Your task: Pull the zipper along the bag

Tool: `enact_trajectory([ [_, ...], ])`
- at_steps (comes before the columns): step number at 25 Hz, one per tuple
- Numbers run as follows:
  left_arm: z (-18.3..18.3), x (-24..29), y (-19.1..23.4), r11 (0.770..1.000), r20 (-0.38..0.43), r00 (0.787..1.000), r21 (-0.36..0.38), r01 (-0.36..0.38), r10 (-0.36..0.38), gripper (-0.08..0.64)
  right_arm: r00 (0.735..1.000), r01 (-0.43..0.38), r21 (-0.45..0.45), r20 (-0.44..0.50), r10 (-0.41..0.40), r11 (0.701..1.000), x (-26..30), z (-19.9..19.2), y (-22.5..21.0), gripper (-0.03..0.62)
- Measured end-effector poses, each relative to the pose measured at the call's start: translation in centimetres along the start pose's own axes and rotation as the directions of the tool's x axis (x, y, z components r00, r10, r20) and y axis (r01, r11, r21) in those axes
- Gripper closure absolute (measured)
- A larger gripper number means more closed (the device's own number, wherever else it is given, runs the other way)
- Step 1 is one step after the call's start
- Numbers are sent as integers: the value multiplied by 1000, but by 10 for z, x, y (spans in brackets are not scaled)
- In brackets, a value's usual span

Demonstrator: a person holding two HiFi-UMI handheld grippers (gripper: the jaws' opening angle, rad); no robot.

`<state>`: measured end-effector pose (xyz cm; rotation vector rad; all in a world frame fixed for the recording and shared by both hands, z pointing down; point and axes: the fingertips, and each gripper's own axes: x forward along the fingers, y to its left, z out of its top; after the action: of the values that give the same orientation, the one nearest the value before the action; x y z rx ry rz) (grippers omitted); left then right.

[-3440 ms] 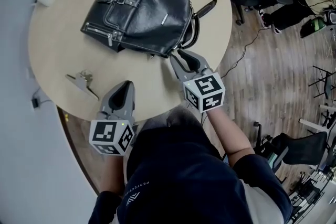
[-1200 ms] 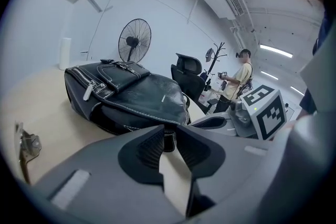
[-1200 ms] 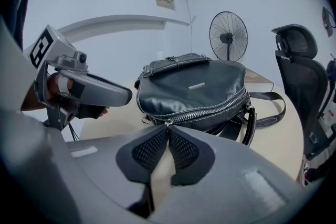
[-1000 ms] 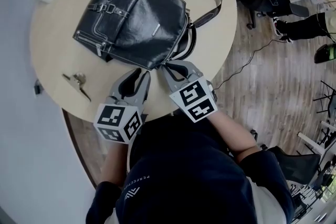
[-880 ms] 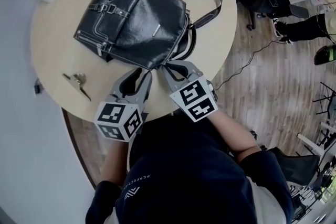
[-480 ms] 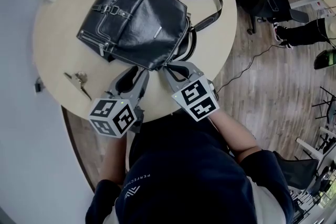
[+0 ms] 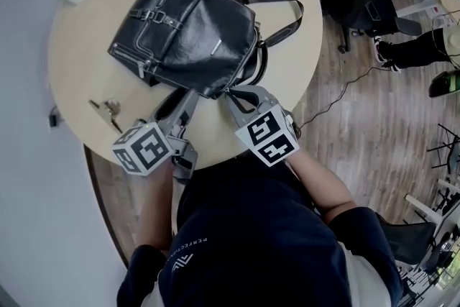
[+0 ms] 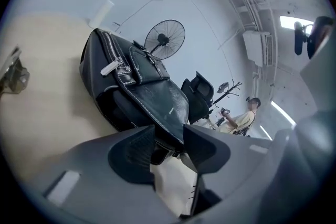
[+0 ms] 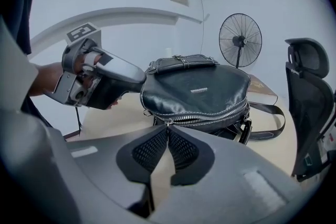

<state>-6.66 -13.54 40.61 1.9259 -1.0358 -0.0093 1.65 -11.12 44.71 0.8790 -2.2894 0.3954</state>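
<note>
The black leather handbag [image 7: 190, 29] lies flat on the round table [image 7: 79, 47]. At the handbag's near corner, the right gripper [image 7: 233, 92] is clenched on the zipper pull [image 9: 167, 123]. The left gripper [image 7: 184, 98], its jaws just spread wide, straddles that corner without pressing it.

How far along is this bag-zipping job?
Barely started. The right claw is already shut on the zipper pull at the bag's near corner. The left claw has just been opening, the bag's edge between its jaws, ungripped. Dragging the pull along the zipper remains.
</note>
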Motion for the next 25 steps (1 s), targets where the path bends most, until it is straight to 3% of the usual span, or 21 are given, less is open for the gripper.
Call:
enact_trajectory([
  [7, -3, 8, 5, 995, -9, 1000, -102, -14, 13, 376, 1000, 0, -48, -14, 0, 999, -2, -1, -3, 577],
  [16, -6, 13, 13, 983, -20, 1000, -184, -15, 12, 423, 999, -41, -83, -16, 40, 996, -6, -1, -4, 577],
  [25, -9, 11, 16, 979, -13, 1000, -205, -15, 12, 480, 999, -32, -112, -29, 29, 993, -11, 0, -16, 577],
])
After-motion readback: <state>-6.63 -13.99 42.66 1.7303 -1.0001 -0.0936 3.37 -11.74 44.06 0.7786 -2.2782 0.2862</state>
